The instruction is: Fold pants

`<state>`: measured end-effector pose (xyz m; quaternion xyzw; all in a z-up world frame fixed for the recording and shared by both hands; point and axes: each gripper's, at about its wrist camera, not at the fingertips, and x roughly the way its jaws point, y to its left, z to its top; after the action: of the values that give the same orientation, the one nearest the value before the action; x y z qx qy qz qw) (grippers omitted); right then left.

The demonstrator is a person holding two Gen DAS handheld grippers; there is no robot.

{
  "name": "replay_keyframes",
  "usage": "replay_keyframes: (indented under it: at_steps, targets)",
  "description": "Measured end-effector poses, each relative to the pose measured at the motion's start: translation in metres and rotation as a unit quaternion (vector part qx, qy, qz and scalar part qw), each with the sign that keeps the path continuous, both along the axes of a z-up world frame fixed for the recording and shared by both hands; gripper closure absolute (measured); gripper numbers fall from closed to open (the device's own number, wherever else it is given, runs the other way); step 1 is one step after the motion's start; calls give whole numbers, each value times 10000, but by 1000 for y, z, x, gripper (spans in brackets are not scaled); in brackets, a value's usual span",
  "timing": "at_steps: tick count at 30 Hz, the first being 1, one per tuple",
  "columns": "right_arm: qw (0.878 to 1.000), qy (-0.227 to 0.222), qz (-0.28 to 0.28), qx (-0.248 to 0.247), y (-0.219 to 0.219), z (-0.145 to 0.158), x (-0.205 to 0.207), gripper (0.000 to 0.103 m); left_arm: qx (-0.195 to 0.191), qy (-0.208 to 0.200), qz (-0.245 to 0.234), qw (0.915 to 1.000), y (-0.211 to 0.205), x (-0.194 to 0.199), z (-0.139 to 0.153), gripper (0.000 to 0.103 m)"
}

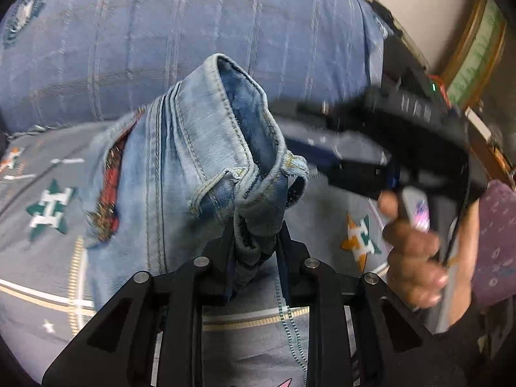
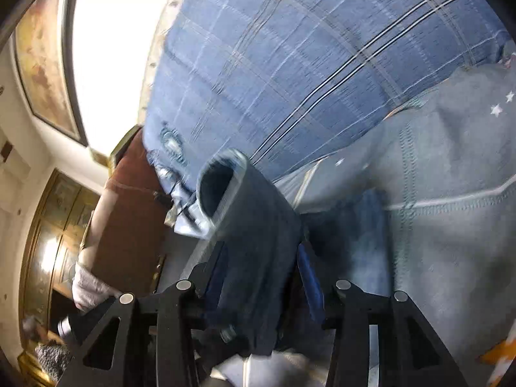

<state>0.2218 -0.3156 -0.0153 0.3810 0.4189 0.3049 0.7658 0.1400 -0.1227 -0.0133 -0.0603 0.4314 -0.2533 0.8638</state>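
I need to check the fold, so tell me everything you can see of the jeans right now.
The jeans are light blue, faded denim with double stitching, a belt loop and a red embroidered patch on one side. They hang lifted above the star-patterned bedspread. The left gripper is pinching a bunched edge at the waistband. In the right wrist view, a tube-like end of denim lies between the right gripper fingers, which stand apart; contact is unclear.

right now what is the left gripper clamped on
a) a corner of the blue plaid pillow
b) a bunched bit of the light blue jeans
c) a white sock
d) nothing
b: in the left wrist view the left gripper has its fingers pinched on a bunched fold of the light blue jeans, with the blue plaid pillow lying behind, untouched.
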Motion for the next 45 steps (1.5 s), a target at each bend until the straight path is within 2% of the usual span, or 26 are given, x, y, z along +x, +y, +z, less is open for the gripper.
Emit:
replay_keyframes:
  at_steps: [3, 7, 10, 11, 14, 15, 18, 19, 20, 21, 22, 23, 25, 26, 28, 30, 31, 33, 34, 35, 37, 40, 41, 43, 44, 45]
  targets:
    - [9993, 268, -62, 268, -13, -12, 6, 59, -162, 213, -254, 9993, -9, -1, -8, 73]
    - [9982, 419, -415, -111, -27, -22, 6, 58, -529, 411, -817, 9944, -16, -9, -10, 72]
    - [9981, 417, -442, -89, -31, -24, 7, 58, -773, 386, -819, 9929, -2, -14, -2, 72]
    - [9979, 383, -502, -170, -32, -23, 8, 58, -882, 334, -787, 9924, 6, -16, 3, 72]
    - [9909, -113, -909, -990, -37, 0, -10, 58, -1082, 91, -475, 9930, 34, -20, 19, 72]
    - [9906, -359, -817, -1032, -35, 9, -17, 58, -1138, 90, -269, 9931, 47, -18, 21, 68]
    - [9931, -559, -343, -968, -20, 15, -25, 58, -1245, 252, 359, 9912, 75, -9, 9, 59]
    - [9915, -532, -219, -1169, -11, 14, -25, 58, -1224, 322, 494, 9907, 78, -5, 5, 60]
    - [9857, -418, -4, -1633, 5, 7, -24, 58, -1206, 477, 588, 9898, 79, 0, -4, 60]
    - [9793, -285, 138, -2001, 16, 0, -23, 62, -1196, 690, 587, 9887, 79, 5, -14, 60]
    - [9704, -146, 219, -2400, 26, -9, -22, 72, -1199, 811, 598, 9877, 81, 7, -20, 60]
    - [9580, -83, 183, -2861, 37, -16, -22, 93, -1211, 840, 630, 9871, 80, 6, -22, 60]
    - [9474, -317, 168, -3180, 45, -7, -28, 97, -1328, 711, 522, 9872, 73, 0, -16, 60]
    - [9445, -519, -13, -3244, 43, 8, -35, 97, -1401, 598, 371, 9876, 69, -6, -12, 60]
    - [9474, -741, -188, -3107, 35, 26, -46, 97, -1295, 524, 272, 9898, 59, -10, -17, 58]
    - [9396, -842, -316, -3303, 31, 30, -50, 97, -1106, 647, 267, 9914, 55, -8, -32, 58]
    - [9369, -701, -302, -3410, 32, 21, -44, 97, -979, 705, 307, 9922, 50, -4, -41, 58]
    - [9366, 30, -74, -3504, 32, -22, -24, 97, -942, 732, 291, 9924, 49, -4, -46, 58]
    - [9372, 258, -16, -3479, 28, -35, -21, 97, -913, 692, 291, 9930, 49, -5, -43, 58]
    - [9377, 406, -23, -3451, 27, -40, -20, 97, -922, 679, 285, 9930, 51, -7, -39, 58]
    - [9378, 337, -111, -3454, 23, -35, -24, 97, -1189, 696, 227, 9902, 61, -9, -28, 58]
    - [9386, 309, -124, -3433, 21, -32, -29, 95, -1626, 739, 348, 9833, 81, -9, -16, 58]
    - [9452, 192, -115, -3256, 22, -28, -32, 93, -1794, 741, 492, 9798, 94, -6, -14, 58]
    - [9607, -136, -188, -2766, 17, -15, -39, 80, -2159, 760, 888, 9694, 124, -2, -11, 55]
    - [9679, -279, -295, -2482, 10, -7, -43, 57, -2269, 791, 1095, 9645, 137, 0, -12, 50]
    - [9735, -417, -491, -2195, 0, 0, -49, 36, -2369, 827, 1330, 9588, 149, 3, -14, 37]
